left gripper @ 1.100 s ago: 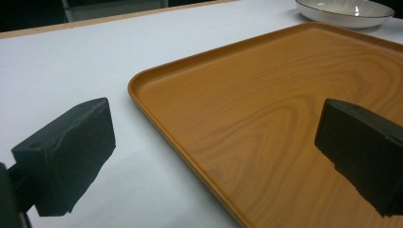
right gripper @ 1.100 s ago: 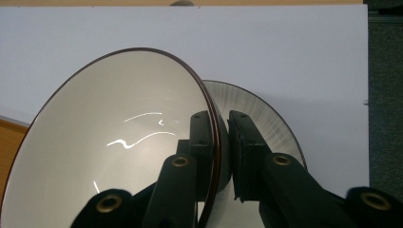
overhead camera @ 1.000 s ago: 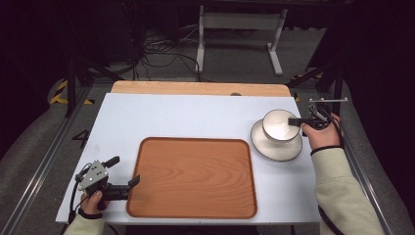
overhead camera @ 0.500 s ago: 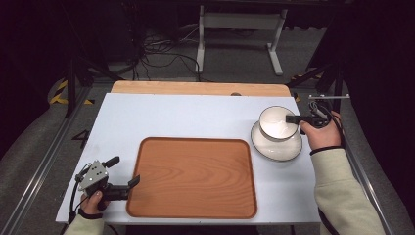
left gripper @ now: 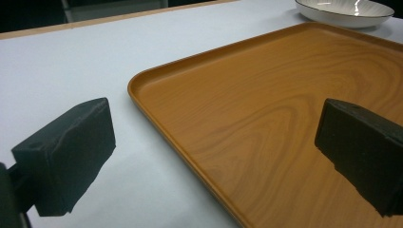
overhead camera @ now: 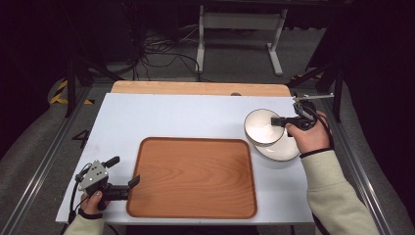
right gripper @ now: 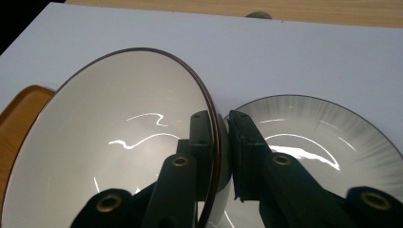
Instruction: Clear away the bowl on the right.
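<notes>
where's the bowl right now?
In the high view the bowl is at the table's right side, its rim clamped by the right gripper, lifted and tilted above the plate, just right of the wooden tray.

We see a white bowl (right gripper: 119, 137) with a dark-brown rim, a grey-streaked white plate (right gripper: 323, 137), and an orange wood-grain tray (overhead camera: 193, 176).

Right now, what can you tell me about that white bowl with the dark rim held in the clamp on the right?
The round white bowl with a thin dark rim looks like glossy ceramic, its empty inside catching light streaks. The right gripper pinches its rim, one jaw inside and one outside. The bowl sits tilted, partly over the white striped plate at the right of the white table, near the wooden tray's corner. Whether it touches the plate cannot be told.
</notes>
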